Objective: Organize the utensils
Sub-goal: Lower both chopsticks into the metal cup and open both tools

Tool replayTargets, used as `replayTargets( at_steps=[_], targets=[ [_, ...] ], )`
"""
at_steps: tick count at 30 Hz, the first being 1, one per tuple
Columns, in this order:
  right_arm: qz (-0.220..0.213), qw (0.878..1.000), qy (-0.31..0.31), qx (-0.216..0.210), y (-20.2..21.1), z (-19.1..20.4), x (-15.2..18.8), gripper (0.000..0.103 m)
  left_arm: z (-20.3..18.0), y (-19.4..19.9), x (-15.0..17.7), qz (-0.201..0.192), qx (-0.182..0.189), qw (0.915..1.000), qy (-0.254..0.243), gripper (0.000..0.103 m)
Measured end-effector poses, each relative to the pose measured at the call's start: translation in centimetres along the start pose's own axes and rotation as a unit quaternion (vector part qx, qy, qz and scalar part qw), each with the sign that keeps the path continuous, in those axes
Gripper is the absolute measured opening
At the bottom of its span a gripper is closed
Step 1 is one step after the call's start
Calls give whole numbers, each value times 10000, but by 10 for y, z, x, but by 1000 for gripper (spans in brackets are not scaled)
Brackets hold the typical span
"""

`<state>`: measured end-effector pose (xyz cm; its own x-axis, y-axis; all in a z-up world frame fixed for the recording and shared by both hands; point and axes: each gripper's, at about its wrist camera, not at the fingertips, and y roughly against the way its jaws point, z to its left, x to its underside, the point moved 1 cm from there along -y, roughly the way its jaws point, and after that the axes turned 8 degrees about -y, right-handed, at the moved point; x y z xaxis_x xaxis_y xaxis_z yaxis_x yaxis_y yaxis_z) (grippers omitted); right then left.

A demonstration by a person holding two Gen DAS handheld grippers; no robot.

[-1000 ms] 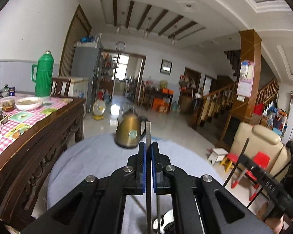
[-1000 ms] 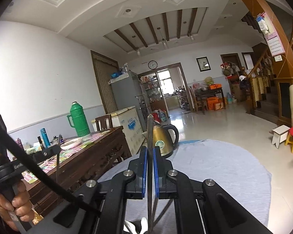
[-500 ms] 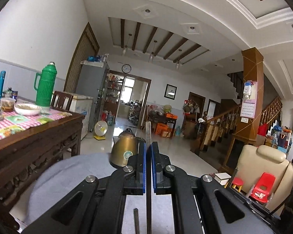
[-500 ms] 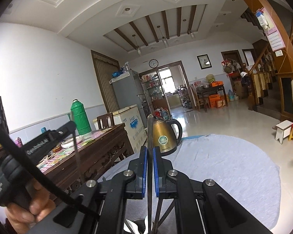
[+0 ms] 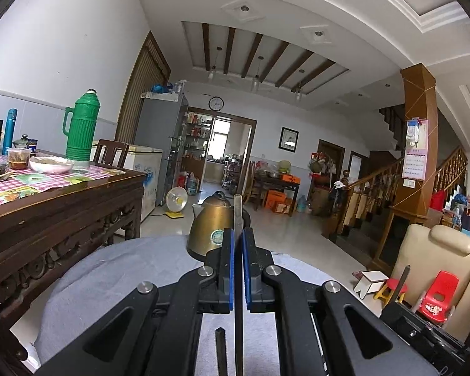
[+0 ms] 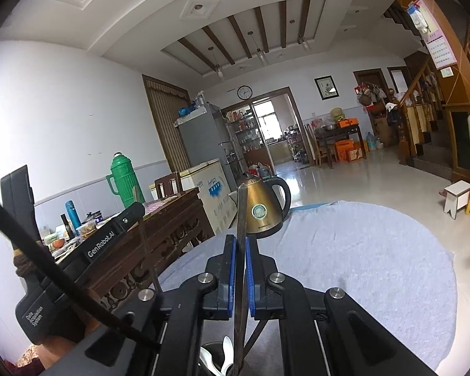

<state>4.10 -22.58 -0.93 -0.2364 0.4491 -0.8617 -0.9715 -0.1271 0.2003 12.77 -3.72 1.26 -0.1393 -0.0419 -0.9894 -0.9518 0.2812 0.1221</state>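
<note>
In the left wrist view my left gripper (image 5: 238, 235) is shut on a thin flat metal utensil (image 5: 237, 210) that stands upright between the blue pads. A second dark stick (image 5: 219, 351) shows below the jaws. In the right wrist view my right gripper (image 6: 241, 241) is shut on a dark slim utensil (image 6: 242, 210), also upright. Its lower end runs down to a dark holder with white spoons (image 6: 224, 357) at the bottom edge. The left gripper (image 6: 109, 238) appears at the left of that view, a hand on its grip. Both hover over a round table with grey cloth (image 6: 360, 250).
A golden kettle (image 5: 210, 228) stands at the far side of the round table. To the left is a carved wooden table (image 5: 62, 213) with a green thermos (image 5: 81, 128), a bowl and jars. A beige armchair (image 5: 435, 269), red child chairs and a small stool are at the right.
Both grippers have sunk toward the grey cloth, still holding their utensils. In the right wrist view the left gripper has drifted rightward, closer to the right one.
</note>
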Motion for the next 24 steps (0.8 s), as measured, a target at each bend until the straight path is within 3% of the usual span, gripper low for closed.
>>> replayTargets(
  at_steps=[24],
  targets=[
    [353,9994,-48,-23,-3,4,22,7,-20,-2,32,382,-239,9972,-596,5]
  ],
)
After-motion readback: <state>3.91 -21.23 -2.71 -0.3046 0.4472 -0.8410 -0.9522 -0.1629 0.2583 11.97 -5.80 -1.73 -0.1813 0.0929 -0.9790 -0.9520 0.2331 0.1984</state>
